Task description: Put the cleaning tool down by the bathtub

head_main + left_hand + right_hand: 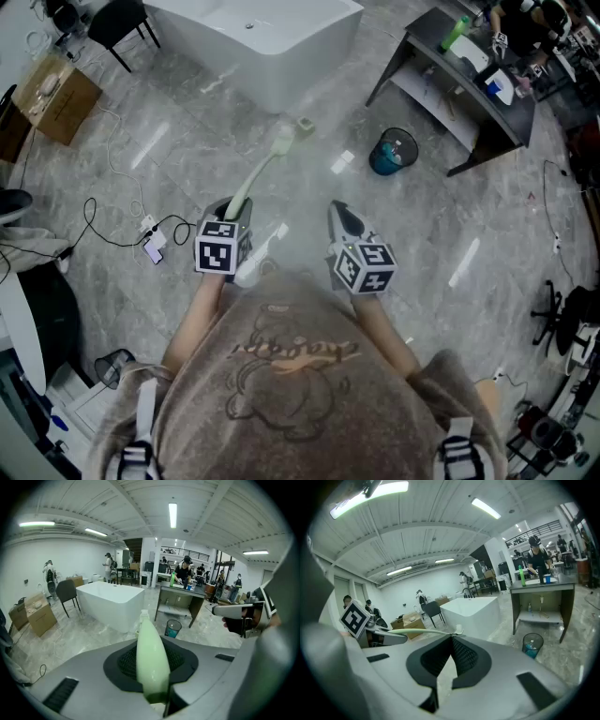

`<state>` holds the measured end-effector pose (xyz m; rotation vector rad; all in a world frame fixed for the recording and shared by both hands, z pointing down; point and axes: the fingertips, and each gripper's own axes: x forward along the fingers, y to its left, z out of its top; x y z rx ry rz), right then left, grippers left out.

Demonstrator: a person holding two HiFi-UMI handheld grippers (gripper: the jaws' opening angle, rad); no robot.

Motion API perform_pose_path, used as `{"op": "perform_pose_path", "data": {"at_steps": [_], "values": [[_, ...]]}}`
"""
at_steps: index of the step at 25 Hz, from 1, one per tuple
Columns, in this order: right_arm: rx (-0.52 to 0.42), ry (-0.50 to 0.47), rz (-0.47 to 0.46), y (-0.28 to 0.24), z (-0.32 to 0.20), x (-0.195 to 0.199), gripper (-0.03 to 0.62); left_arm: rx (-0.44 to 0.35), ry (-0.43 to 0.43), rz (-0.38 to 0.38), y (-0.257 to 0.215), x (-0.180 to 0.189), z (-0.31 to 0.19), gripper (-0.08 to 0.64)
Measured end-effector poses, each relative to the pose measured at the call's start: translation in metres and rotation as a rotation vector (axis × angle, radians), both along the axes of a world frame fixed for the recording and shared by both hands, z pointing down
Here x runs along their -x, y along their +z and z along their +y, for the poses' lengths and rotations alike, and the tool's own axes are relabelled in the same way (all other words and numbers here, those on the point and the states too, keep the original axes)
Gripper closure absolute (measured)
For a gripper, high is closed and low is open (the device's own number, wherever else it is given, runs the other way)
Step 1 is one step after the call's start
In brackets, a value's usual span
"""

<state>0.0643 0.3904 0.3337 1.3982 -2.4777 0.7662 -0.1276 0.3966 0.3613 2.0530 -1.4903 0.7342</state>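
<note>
My left gripper (234,211) holds the pale green cleaning tool (261,169) by its handle, its head pointing toward the white bathtub (281,56) across the grey floor (187,141), my right gripper (343,217) alongside.

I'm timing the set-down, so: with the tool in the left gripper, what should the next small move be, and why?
Probably carry the left gripper forward toward the bathtub with the grip kept tight. Its jaws clamp the handle of the cleaning tool, the tool's head hangs in the air, and a stretch of floor separates it from the tub's side.
</note>
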Motion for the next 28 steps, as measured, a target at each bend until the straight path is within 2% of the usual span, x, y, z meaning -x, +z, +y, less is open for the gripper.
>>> {"op": "perform_pose_path", "data": {"at_steps": [14,18,28], "values": [[-0.017,0.001,-0.013,-0.004,0.001,0.012,0.594,0.004,0.024,0.003,0.002,0.003,0.000,0.479],[-0.035,0.014,-0.046,-0.010,0.003,0.024,0.592,0.004,0.042,0.006,0.003,0.015,-0.003,0.479],[-0.071,0.033,-0.060,-0.010,0.010,0.052,0.592,-0.021,0.107,0.010,0.009,0.040,-0.013,0.479]]}}
